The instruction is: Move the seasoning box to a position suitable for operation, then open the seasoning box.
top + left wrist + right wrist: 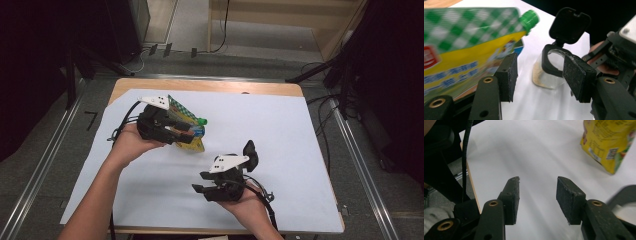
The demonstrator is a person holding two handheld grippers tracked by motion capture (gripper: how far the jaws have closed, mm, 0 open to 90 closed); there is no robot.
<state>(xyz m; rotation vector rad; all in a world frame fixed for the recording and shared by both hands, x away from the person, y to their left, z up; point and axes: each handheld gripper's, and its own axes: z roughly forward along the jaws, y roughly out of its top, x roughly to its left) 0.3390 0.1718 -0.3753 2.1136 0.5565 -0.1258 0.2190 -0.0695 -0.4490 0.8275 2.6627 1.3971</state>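
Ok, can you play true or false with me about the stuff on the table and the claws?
1. The pouch has a green cap. True.
2. The black lid of the jar is shut. False: the lid is flipped open and stands up above the jar's mouth.
3. The right claw is squeezing the pouch. False: its jaws stand apart with nothing between them, and the pouch lies farther off on the sheet.
4. A white sheet covers most of the table. True.
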